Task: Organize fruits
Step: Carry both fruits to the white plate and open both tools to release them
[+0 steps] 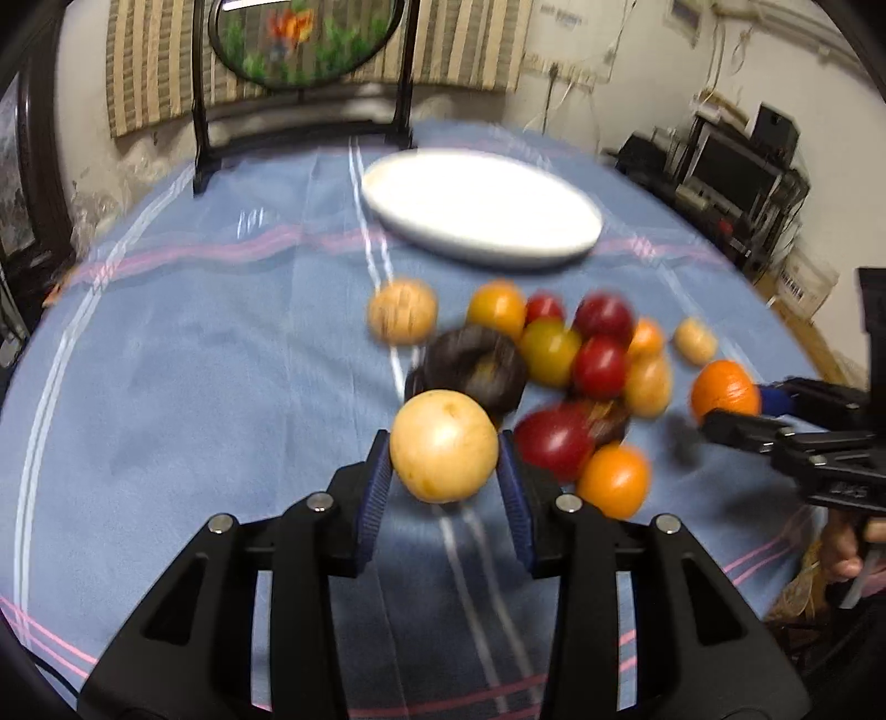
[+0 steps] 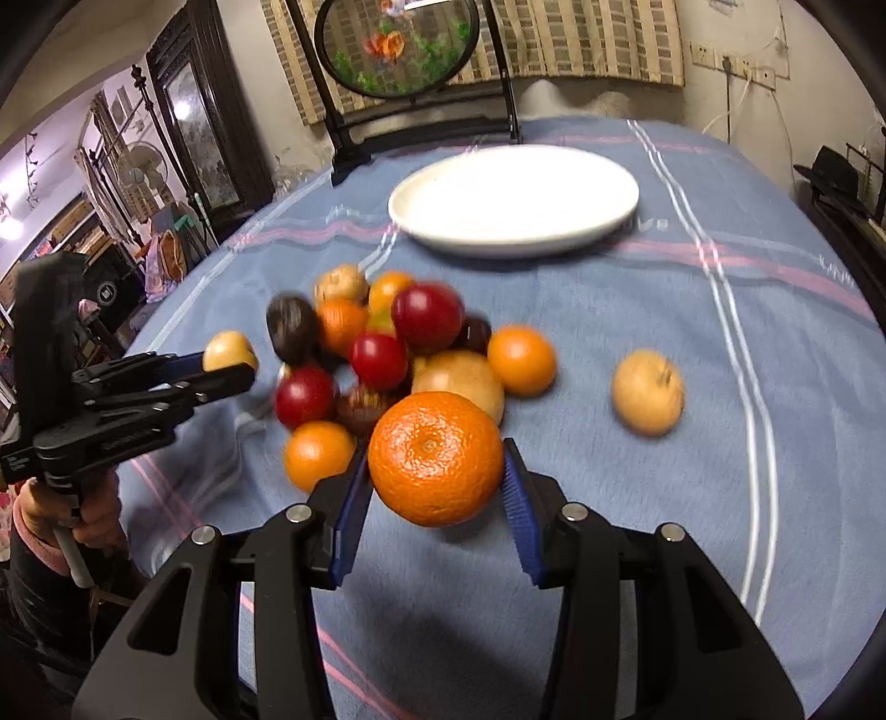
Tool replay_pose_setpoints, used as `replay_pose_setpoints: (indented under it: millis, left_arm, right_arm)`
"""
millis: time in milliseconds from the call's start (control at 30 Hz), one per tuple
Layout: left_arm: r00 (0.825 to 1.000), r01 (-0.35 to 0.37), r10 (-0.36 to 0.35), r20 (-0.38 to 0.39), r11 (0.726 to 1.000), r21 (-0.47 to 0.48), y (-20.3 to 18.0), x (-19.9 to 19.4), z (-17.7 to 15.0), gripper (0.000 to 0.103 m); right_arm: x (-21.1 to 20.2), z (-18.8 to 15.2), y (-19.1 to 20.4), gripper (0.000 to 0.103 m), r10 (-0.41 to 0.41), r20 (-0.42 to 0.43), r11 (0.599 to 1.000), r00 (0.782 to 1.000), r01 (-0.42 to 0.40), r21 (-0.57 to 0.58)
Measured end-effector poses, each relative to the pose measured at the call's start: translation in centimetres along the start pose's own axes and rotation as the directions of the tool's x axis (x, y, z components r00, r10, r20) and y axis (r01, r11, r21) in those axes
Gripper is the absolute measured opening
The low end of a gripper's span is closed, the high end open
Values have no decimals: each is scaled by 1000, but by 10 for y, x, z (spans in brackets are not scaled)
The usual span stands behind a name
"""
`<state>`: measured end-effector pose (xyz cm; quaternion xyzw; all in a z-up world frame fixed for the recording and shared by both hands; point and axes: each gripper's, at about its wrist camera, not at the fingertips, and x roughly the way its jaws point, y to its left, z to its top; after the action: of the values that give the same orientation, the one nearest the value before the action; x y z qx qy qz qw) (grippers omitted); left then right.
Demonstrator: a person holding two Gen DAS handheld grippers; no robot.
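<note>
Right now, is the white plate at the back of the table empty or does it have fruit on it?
Empty. The white plate shows a bare surface in both views, and the fruit pile sits on the blue cloth in front of it.

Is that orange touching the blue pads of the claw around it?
Touching: the right wrist view shows the orange pinched between the right gripper pads, no gap either side.

The heaped fruit point(image 1: 581, 354) is smeared by motion blur in both views, so the kinds of the dark pieces cannot be told. The plate point(image 2: 515, 232) near the table's far edge is washed out and soft-rimmed. The frame point(image 1: 302, 39) at the far edge is cut off by the picture's top. The hand point(image 2: 83, 515) under the left gripper point(image 2: 232, 368) is half hidden by the handle. The shelves point(image 1: 736, 183) beyond the right edge are too small to read.
</note>
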<state>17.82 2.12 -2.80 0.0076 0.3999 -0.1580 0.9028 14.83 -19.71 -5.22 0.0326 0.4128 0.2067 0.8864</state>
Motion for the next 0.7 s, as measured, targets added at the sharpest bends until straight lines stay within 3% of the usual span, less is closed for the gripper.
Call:
replay_pose_setpoints:
  millis: [167, 333, 500, 700]
  left_arm:
    - [997, 57, -58, 46, 998, 19, -8, -3, 66, 38]
    - [996, 89, -89, 27, 996, 10, -17, 35, 135, 39]
    - [993, 72, -77, -90, 996, -54, -9, 113, 176, 39]
    - [983, 37, -50, -178, 997, -73, 3, 170, 183, 39]
  right_arm:
    - [-5, 57, -11, 46, -29, 76, 1000, 997, 28, 11]
    - [19, 119, -39, 46, -66, 104, 996, 992, 60, 63]
    - [81, 157, -62, 46, -110, -17, 992, 994, 111, 64]
    - [134, 166, -72, 46, -126, -128, 991, 984, 131, 31]
